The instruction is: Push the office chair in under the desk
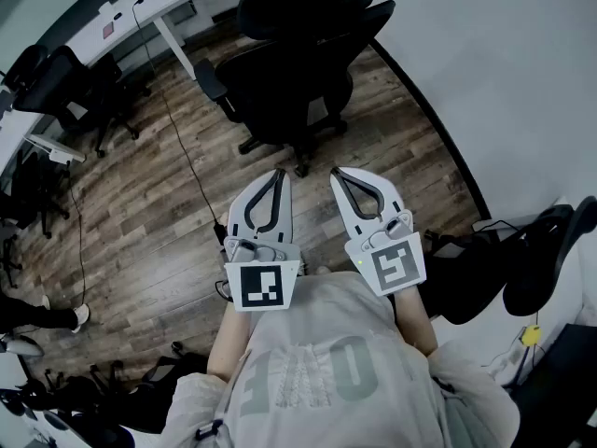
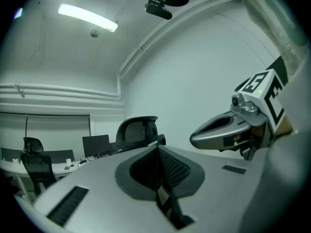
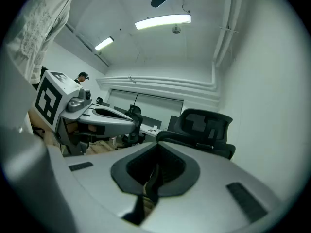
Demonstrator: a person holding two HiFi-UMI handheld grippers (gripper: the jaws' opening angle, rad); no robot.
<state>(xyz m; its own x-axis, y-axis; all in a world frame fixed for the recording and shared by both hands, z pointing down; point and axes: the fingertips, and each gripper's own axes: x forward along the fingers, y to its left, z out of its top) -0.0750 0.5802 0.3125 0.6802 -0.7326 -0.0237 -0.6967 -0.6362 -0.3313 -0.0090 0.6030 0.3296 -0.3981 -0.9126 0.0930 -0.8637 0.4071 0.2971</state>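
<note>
A black office chair (image 1: 297, 62) stands on the wood floor, its back toward me, short of the white desk (image 1: 168, 7) at the top left. My left gripper (image 1: 276, 177) and right gripper (image 1: 343, 175) are held side by side at level, just short of the chair's wheeled base, touching nothing. Both are shut and hold nothing. In the left gripper view the chair's headrest (image 2: 137, 130) rises beyond the shut left gripper (image 2: 158, 148), with the right gripper (image 2: 194, 139) beside it. The right gripper view shows the chair (image 3: 206, 127) ahead of the right gripper (image 3: 158, 147).
A white wall (image 1: 485, 73) runs along the right. More black chairs (image 1: 70, 87) stand by a desk at the left. A cable (image 1: 182, 147) trails over the floor. A black chair (image 1: 522, 269) is at my right side. Someone's shoes (image 1: 37, 320) are at the left edge.
</note>
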